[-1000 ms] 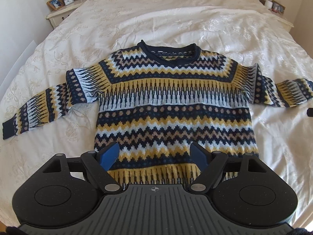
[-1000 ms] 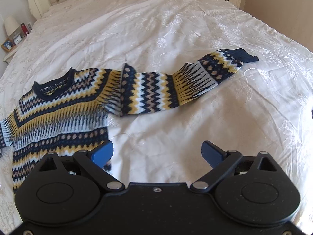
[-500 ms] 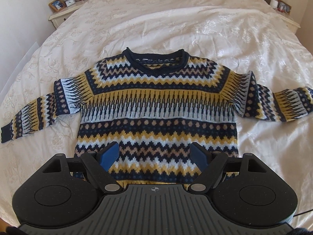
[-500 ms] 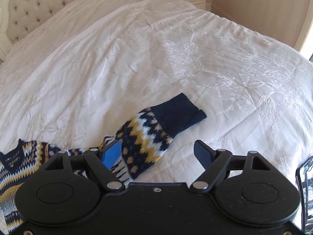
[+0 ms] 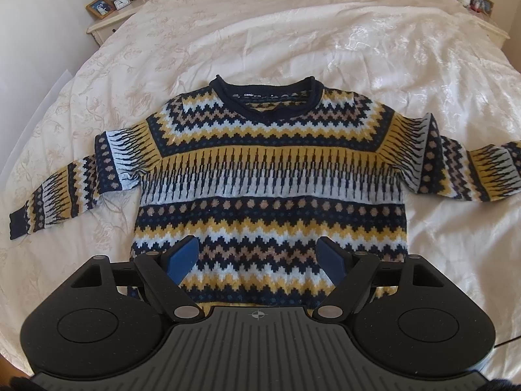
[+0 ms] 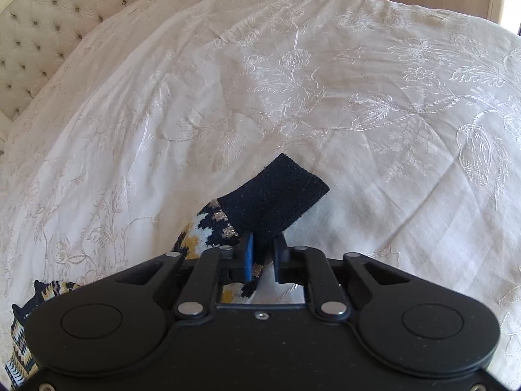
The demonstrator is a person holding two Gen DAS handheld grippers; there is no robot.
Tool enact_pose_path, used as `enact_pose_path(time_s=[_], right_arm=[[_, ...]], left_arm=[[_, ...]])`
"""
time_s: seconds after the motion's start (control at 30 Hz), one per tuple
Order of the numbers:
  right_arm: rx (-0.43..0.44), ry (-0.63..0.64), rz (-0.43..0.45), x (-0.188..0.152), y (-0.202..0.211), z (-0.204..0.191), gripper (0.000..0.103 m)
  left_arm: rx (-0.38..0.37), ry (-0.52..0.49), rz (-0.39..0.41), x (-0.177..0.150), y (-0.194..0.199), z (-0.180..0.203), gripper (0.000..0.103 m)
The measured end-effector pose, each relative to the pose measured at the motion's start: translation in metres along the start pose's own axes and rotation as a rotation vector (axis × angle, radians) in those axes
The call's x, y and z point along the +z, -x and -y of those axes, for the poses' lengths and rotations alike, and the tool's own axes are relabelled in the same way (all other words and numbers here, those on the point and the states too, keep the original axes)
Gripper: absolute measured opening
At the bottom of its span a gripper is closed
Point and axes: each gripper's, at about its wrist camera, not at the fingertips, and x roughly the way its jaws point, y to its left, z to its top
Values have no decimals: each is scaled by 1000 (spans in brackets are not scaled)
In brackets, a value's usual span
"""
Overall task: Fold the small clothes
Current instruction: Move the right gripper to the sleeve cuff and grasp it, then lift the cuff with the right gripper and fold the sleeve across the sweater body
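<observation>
Your left tongs [image 5: 257, 257] stood wide open above the sweater's [image 5: 270, 176] hem, touching nothing. The sweater lay flat and face up on the bed [image 5: 293, 39] ahead of them, neck farthest away, both sleeves spread out to the sides. Your right tongs [image 6: 263, 254] were clamped on the right sleeve [image 6: 208, 231] just behind its navy cuff [image 6: 276, 195], which stuck out beyond the tips over the bedspread.

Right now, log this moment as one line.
stage: sleeve fold start | right gripper: shut on sleeve cuff | left gripper: open above sweater
</observation>
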Motion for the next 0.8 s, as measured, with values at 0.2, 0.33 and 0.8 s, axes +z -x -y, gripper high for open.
enact_pose_path(time_s=[0.2,0.33,0.8], right_arm=[[31,106,96,-6,35,-47,11],[91,204,151,-14,70,-104,10],[413,585,138,-167,105,-360,10]], left_arm=[[-34,-2,14,-3,-6,-21,78],[-67,-2,21,-3,-13,-46,78],[-67,37,21,-6,-40,-180,78]])
